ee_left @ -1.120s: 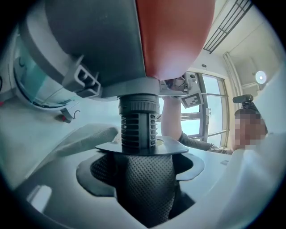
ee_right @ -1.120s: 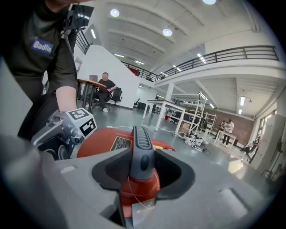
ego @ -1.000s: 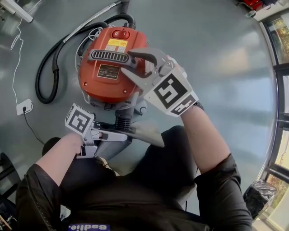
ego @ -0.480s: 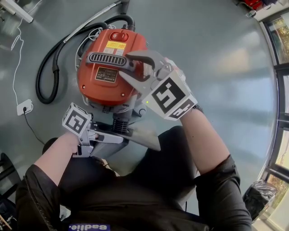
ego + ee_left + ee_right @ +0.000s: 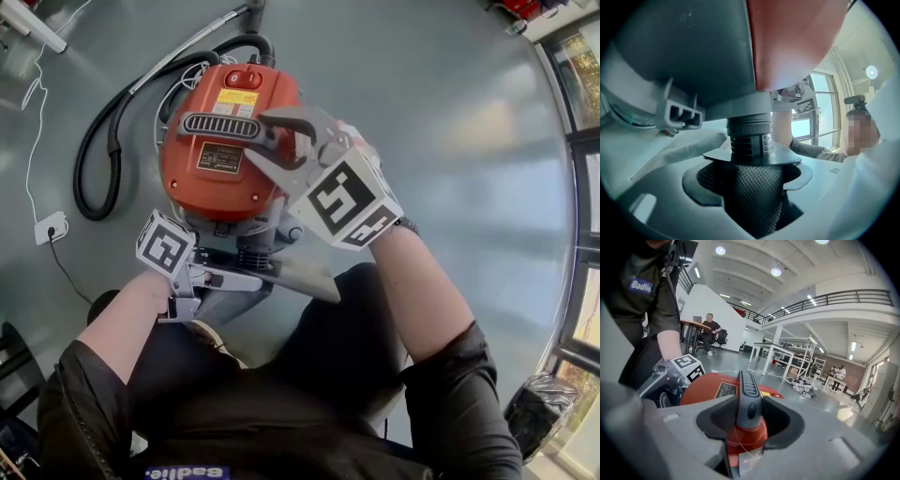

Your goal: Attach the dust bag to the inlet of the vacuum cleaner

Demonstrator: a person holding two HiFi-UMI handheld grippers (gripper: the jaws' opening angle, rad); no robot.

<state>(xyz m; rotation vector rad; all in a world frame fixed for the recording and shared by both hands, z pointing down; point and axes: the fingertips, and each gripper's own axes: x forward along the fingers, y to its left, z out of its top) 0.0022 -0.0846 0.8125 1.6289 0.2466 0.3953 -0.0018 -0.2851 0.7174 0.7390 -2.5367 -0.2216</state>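
The orange vacuum cleaner (image 5: 220,178) lies on the grey floor in front of the person's knees. My right gripper (image 5: 274,142) is shut on its ribbed grey handle (image 5: 225,122), which fills the jaws' notches in the right gripper view (image 5: 749,399). Lower left, my left gripper (image 5: 258,274) is shut on the dust bag (image 5: 305,277). In the left gripper view the bag's black mesh neck (image 5: 752,192) sits between the jaws. Its flat black collar (image 5: 783,160) rings the ribbed grey inlet (image 5: 749,133) under the vacuum's body (image 5: 787,42).
A black hose (image 5: 94,159) loops left of the vacuum, with a metal wand (image 5: 187,47) behind it. A white cable runs to a socket block (image 5: 49,227) on the floor. A dark bin bag (image 5: 539,408) stands by the windows at right. A seated person (image 5: 710,329) and tables are far off.
The vacuum and my right gripper on its handle have shifted slightly left in the head view. My left gripper has barely moved and keeps its hold on the bag.
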